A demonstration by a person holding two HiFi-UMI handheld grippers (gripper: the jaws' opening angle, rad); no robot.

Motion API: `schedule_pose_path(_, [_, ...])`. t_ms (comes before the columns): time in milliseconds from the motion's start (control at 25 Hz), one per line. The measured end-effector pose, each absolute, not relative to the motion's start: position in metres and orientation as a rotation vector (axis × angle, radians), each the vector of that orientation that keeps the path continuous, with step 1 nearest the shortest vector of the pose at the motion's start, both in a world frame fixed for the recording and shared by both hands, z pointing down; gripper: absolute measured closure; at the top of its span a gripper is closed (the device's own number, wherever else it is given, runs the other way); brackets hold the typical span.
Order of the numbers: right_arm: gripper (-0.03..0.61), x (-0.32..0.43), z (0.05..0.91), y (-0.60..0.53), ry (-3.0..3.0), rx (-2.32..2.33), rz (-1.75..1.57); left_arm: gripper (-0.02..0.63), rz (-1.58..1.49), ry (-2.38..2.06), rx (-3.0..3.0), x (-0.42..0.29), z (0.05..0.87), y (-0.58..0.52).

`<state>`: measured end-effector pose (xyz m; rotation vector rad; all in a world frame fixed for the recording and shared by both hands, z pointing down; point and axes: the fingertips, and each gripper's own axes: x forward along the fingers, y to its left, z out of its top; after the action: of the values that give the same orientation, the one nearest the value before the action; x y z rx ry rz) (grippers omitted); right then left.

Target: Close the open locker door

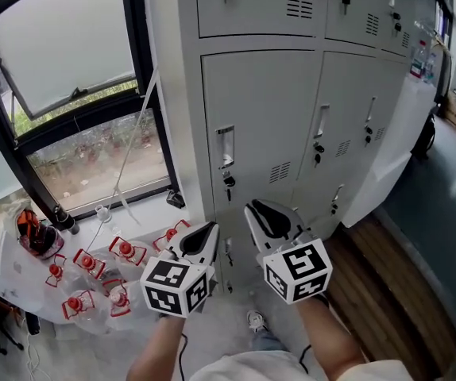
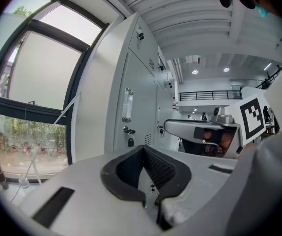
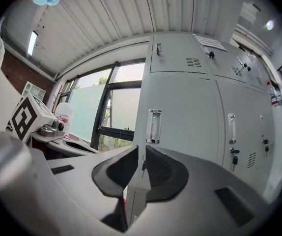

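The upright open locker door (image 1: 395, 137) stands right of both, nearer the right gripper (image 1: 252, 209), fingers barely parted and empty, than the left gripper (image 1: 210, 230), fingers closed on nothing.

The left gripper (image 1: 202, 240) and the right gripper (image 1: 266, 217) are both light grey plastic shells. Each ends in two broad fingers (image 3: 165, 173) lined with black ribbed pads. Behind the fingers sits a white cube printed with black square markers: the left cube (image 1: 175, 286) and the right cube (image 1: 297, 270). A thin black cable (image 1: 182, 357) runs beside the left forearm. The person wears a white top (image 1: 244, 368).
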<state>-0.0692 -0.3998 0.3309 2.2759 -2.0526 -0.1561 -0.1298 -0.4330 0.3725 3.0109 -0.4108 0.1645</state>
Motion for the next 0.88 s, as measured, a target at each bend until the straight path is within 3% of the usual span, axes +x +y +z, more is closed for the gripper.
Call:
schedule_pose_path(240, [0.572,-0.071,0.335,-0.378,-2.052,2.283,-0.122,0.607,0.164,-0.377,3.009,-0.125,0.375,-0.418])
schedule_pose_path(880, [0.572,-0.07,0.335,-0.371,-2.074,2.301,-0.11,0.607,0.163,-0.374,3.026,-0.122,0.368,-0.416])
